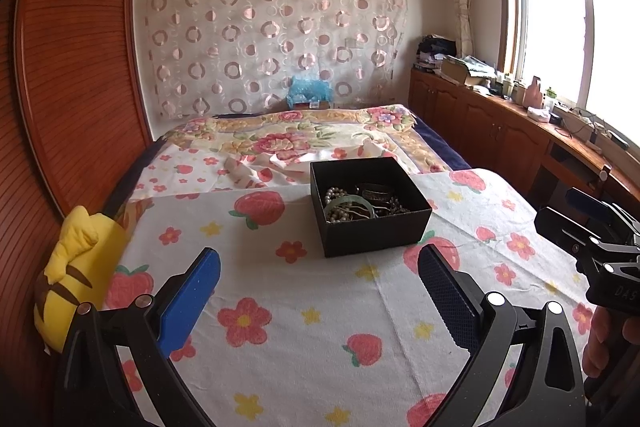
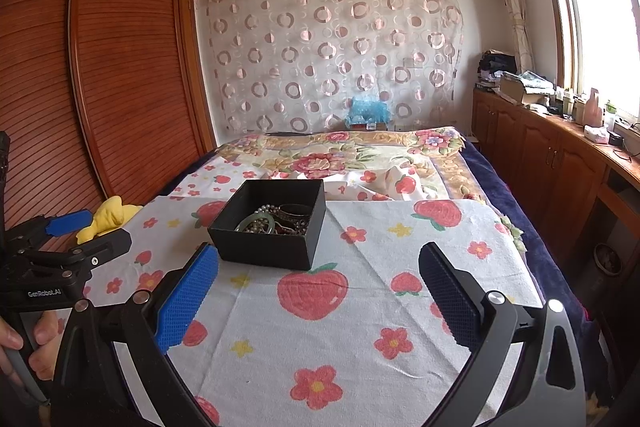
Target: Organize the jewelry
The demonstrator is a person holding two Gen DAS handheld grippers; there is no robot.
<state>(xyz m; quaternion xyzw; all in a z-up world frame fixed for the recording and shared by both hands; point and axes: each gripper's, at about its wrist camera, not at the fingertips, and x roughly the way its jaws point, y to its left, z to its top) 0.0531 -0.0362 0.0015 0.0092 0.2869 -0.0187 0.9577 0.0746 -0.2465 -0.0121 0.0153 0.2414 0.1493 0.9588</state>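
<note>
A black open box (image 1: 370,205) (image 2: 272,227) sits on a strawberry-print cloth (image 1: 304,307) (image 2: 360,327) on the bed. Inside it lie a green bangle (image 1: 348,205) (image 2: 256,221), pearl beads (image 1: 334,193) and other tangled jewelry. My left gripper (image 1: 320,267) is open, short of the box, with nothing between its fingers; it also shows at the left edge of the right wrist view (image 2: 92,227). My right gripper (image 2: 318,265) is open and empty, just short of the box and to its right; it also shows at the right edge of the left wrist view (image 1: 560,211).
A yellow plush toy (image 1: 76,275) (image 2: 108,217) lies at the cloth's left edge by the wooden wardrobe (image 1: 72,67). Rumpled floral bedding (image 1: 300,139) lies behind the box. A wooden cabinet (image 1: 500,123) with clutter runs under the window at right. A person's hand (image 2: 24,347) holds the left gripper.
</note>
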